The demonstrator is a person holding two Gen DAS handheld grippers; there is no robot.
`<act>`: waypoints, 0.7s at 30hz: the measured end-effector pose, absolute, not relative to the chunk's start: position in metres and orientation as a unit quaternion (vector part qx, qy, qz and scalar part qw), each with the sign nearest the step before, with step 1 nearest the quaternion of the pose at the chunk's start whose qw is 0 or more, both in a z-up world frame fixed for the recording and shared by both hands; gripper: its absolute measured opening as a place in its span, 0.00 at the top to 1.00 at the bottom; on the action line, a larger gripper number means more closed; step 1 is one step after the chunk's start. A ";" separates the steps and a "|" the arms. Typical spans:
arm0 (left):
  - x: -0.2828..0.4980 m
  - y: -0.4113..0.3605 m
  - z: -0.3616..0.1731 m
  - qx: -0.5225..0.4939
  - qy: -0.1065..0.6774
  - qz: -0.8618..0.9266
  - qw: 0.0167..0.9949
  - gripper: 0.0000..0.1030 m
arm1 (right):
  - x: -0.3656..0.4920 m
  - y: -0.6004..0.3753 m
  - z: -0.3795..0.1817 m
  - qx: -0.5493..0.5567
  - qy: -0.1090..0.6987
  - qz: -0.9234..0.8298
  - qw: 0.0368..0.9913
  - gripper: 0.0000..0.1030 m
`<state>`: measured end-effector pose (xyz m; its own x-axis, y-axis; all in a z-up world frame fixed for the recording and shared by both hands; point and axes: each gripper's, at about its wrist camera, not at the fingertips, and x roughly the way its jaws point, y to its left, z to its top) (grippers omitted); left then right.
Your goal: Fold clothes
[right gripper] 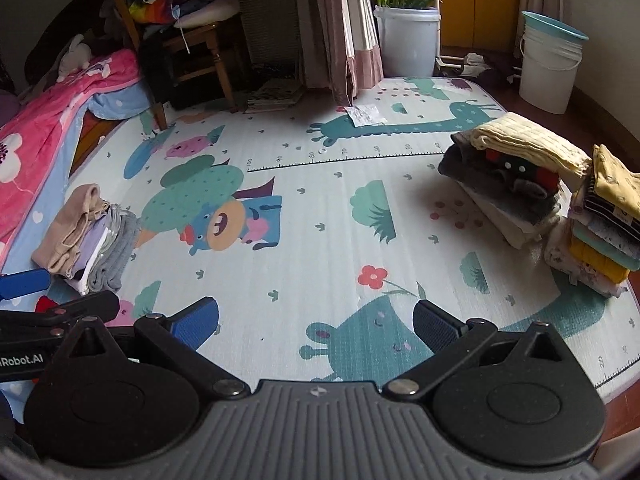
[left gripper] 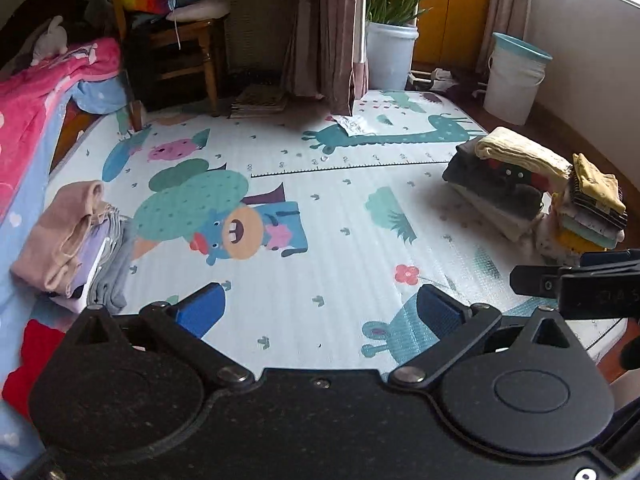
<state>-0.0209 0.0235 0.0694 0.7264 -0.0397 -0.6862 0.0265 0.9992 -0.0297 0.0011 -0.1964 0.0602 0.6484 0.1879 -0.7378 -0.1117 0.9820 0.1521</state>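
- Left wrist view: the left gripper [left gripper: 320, 308] hung over the play mat [left gripper: 320, 216], jaws wide apart and holding nothing.
- A small pile of folded clothes [left gripper: 76, 240] lay ahead on its left; a bigger stack of folded clothes [left gripper: 520, 184] sat far to its right.
- Right wrist view: the right gripper [right gripper: 316, 320] was wide apart too, holding nothing, with the bigger stack [right gripper: 532, 184] ahead on its right.

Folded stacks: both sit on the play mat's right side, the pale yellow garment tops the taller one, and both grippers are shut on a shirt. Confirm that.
One thing is wrong: neither gripper holds a shirt. The left gripper and the right gripper are both open over the bare play mat, as each wrist view shows. The rest stands: both folded stacks sit on the mat's right side, with the pale yellow garment on top of the taller one.
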 end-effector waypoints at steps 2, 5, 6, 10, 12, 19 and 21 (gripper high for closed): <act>-0.026 0.026 0.071 -0.020 0.364 -0.012 0.931 0.00 | -0.002 -0.195 0.060 0.044 0.411 0.080 0.907 0.00; -0.028 0.027 0.071 -0.033 0.363 0.001 0.931 0.00 | -0.007 -0.192 0.060 0.041 0.410 0.081 0.907 0.00; -0.028 0.027 0.069 -0.031 0.364 0.004 0.931 0.00 | -0.008 -0.191 0.058 0.040 0.411 0.082 0.907 0.00; -0.024 0.022 0.059 -0.005 0.373 0.008 0.928 0.00 | -0.006 -0.185 0.050 0.041 0.425 0.089 0.900 0.00; -0.023 0.022 0.055 -0.007 0.380 0.009 0.925 0.00 | -0.004 -0.180 0.046 0.041 0.431 0.091 0.897 0.00; -0.021 0.022 0.048 -0.017 0.387 0.008 0.922 0.00 | 0.001 -0.174 0.040 0.034 0.436 0.088 0.895 0.00; -0.022 0.020 0.048 -0.009 0.387 0.008 0.922 0.00 | 0.001 -0.174 0.038 0.031 0.437 0.085 0.895 0.00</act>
